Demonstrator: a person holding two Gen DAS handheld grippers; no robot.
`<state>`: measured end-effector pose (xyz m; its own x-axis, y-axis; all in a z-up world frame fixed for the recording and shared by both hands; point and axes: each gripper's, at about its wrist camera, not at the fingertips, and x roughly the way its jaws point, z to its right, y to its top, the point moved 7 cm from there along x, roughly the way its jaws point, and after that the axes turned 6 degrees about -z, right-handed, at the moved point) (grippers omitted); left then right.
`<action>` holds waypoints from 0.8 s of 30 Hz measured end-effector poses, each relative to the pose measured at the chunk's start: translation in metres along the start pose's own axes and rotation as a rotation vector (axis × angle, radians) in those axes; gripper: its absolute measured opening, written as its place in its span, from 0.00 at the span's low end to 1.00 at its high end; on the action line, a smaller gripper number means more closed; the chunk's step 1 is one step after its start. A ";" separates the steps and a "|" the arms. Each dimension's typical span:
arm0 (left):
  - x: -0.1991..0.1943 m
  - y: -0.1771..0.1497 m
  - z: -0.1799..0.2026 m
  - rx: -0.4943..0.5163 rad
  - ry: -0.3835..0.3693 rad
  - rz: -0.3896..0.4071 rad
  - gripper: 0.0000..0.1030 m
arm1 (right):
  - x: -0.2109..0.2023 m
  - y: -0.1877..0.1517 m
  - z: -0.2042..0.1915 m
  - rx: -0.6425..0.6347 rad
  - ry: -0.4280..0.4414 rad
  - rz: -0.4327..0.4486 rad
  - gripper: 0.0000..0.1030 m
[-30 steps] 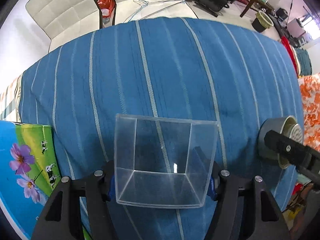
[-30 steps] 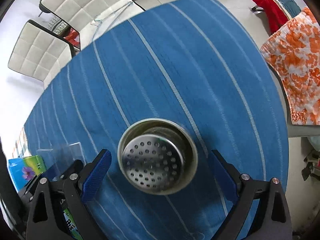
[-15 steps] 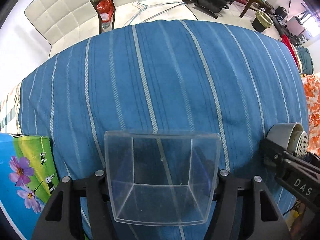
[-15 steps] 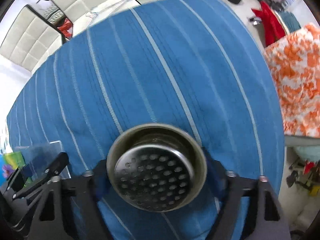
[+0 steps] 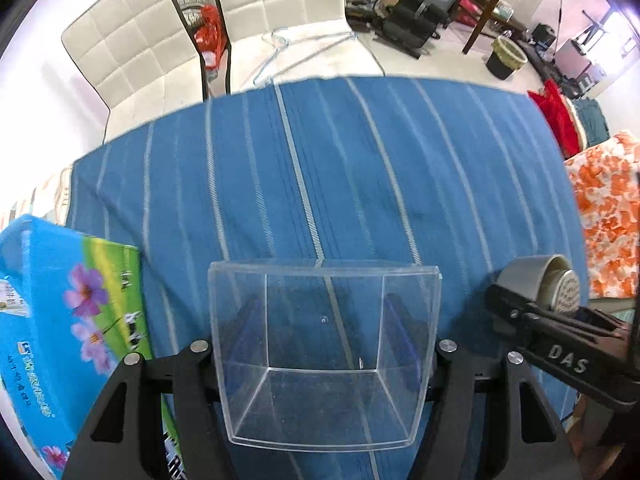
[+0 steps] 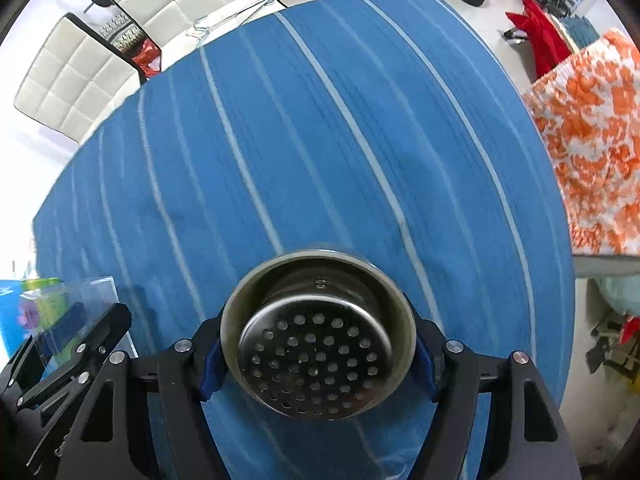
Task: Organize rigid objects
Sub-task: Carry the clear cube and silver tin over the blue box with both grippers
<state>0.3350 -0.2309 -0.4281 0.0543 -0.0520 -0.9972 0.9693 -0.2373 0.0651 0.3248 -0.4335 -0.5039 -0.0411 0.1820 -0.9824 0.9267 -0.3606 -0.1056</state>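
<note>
Item one, far left of the left wrist view: a printed carton (image 5: 60, 320) with flowers on blue and green, lying on the blue striped tabletop (image 5: 320, 180). I am not touching it.

Item two, lower centre of the same view: a clear plastic box (image 5: 324, 352), open side facing the camera. My left tool (image 5: 324, 336) is pinching it by its two side walls, one blue pad (image 5: 404, 336) showing through the plastic on each side. In the right wrist view the box is sitting at the lower left edge (image 6: 76, 308).

Item three, right edge of the left wrist view: a round metal strainer cup (image 5: 556, 284), also filling the lower centre of the right wrist view (image 6: 320, 344). My right tool (image 6: 320, 356) is clamping it across its width, pads pressing on the rim at either side, perforated face turned to the camera.

Relation that matters: box and cup are lying side by side, box to the left, cup to the right, apart and not touching, each hanging under a tool pointing down at the cloth. The cup's axis is running along the tool's pointing line, and so is the box's open mouth. I am judging that each hand is already carrying its own piece, so the coming move is turning on where the two get set down, which these views are not showing.

Background, top: white padded chairs (image 5: 168, 36), a wire hanger (image 5: 280, 48), orange patterned fabric (image 5: 608, 216) at right.
</note>
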 end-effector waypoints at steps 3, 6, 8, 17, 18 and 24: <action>-0.022 -0.003 -0.008 -0.001 -0.010 0.035 0.60 | -0.013 -0.009 -0.007 -0.012 0.017 0.015 0.72; -0.049 -0.011 -0.019 0.002 -0.018 0.081 0.60 | -0.028 -0.021 -0.019 -0.035 0.043 0.030 0.72; -0.068 -0.016 -0.032 -0.004 -0.021 0.112 0.60 | -0.038 -0.027 -0.027 -0.053 0.056 0.041 0.72; -0.129 -0.056 -0.116 -0.083 0.053 0.198 0.60 | -0.094 -0.075 -0.114 -0.200 0.144 0.084 0.72; -0.132 -0.060 -0.126 -0.093 0.067 0.201 0.60 | -0.096 -0.079 -0.121 -0.212 0.150 0.085 0.72; -0.121 -0.090 -0.185 -0.189 0.085 0.183 0.60 | -0.112 -0.115 -0.200 -0.315 0.194 0.086 0.72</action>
<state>0.2857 -0.0239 -0.3203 0.2445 0.0062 -0.9696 0.9687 -0.0457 0.2440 0.2977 -0.2299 -0.3512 0.0855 0.3445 -0.9349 0.9943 -0.0889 0.0582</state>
